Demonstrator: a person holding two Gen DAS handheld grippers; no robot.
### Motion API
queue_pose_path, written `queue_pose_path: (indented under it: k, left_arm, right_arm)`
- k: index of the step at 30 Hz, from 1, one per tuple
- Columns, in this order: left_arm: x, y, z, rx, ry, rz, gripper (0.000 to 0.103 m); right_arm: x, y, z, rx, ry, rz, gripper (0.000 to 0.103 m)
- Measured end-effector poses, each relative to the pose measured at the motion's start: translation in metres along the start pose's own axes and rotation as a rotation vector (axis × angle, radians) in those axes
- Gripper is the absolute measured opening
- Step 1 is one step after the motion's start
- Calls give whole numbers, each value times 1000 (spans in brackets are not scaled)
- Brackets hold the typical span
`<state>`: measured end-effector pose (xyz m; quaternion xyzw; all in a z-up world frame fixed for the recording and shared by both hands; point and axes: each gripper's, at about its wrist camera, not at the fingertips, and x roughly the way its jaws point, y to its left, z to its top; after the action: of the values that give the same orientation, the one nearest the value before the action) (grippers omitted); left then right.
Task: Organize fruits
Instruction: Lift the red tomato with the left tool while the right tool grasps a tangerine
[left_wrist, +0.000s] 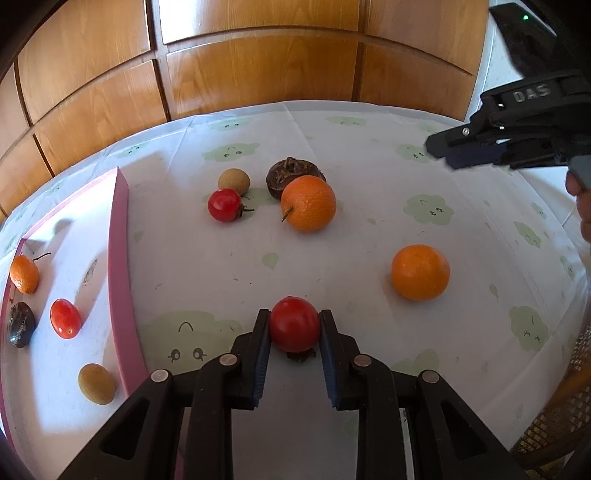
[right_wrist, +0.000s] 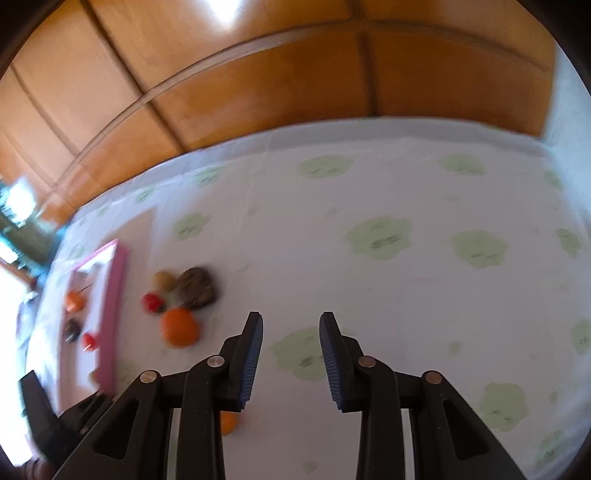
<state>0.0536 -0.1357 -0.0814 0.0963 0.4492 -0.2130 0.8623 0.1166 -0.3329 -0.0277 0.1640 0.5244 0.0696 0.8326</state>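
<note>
Four fruits lie in the shallow pink-rimmed tray (left_wrist: 120, 258), five remain on the cloud-print tablecloth (left_wrist: 369, 166), the left gripper (left_wrist: 294, 328) clamps a small red tomato (left_wrist: 294, 325), and the right gripper (right_wrist: 291, 332) hangs apart, empty.

1. Glossy, smooth red skin on the cherry tomato (left_wrist: 294, 325) pinched between ribbed blue pads (left_wrist: 261, 354).
2. Matt black plastic on the left gripper (left_wrist: 294, 332), with dull metal pins.
3. Dimpled, faintly shiny peel on the orange (left_wrist: 420, 272).
4. Creased printed cloth over the table (left_wrist: 369, 155).
5. Varnished wood grain on the cabinet panels (left_wrist: 258, 66).
6. Matt pink rim on the tray (left_wrist: 120, 258).
</note>
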Motion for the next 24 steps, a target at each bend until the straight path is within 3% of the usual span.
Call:
queue_pose_path:
  k: [6, 8, 11, 16, 20, 21, 22, 24]
  left_arm:
    - [-2, 0, -3, 2, -7, -7, 26]
    - [-2, 0, -3, 2, -8, -8, 26]
    - [-1, 1, -3, -2, -9, -12, 26]
    - [-2, 0, -4, -3, -14, -12, 26]
    - [-2, 0, -5, -5, -19, -12, 26]
    - [-3, 0, -6, -5, -20, -13, 26]
    - [-3, 0, -6, -5, -21, -13, 26]
    - [-3, 0, -6, -7, -22, -14, 26]
  right_arm:
    - [14, 35, -12, -168, 109, 126, 32]
    - [22, 43, -18, -208, 169, 156, 38]
    - [28, 56, -28, -304, 205, 115, 39]
    - [37, 62, -35, -361, 245, 76, 46]
    - [44, 67, -43, -401, 263, 17, 46]
    - [47, 67, -45, -414, 272, -3, 46]
    - [51, 68, -47, -432, 281, -28, 36]
    - [54, 71, -51, -465, 267, -68, 36]
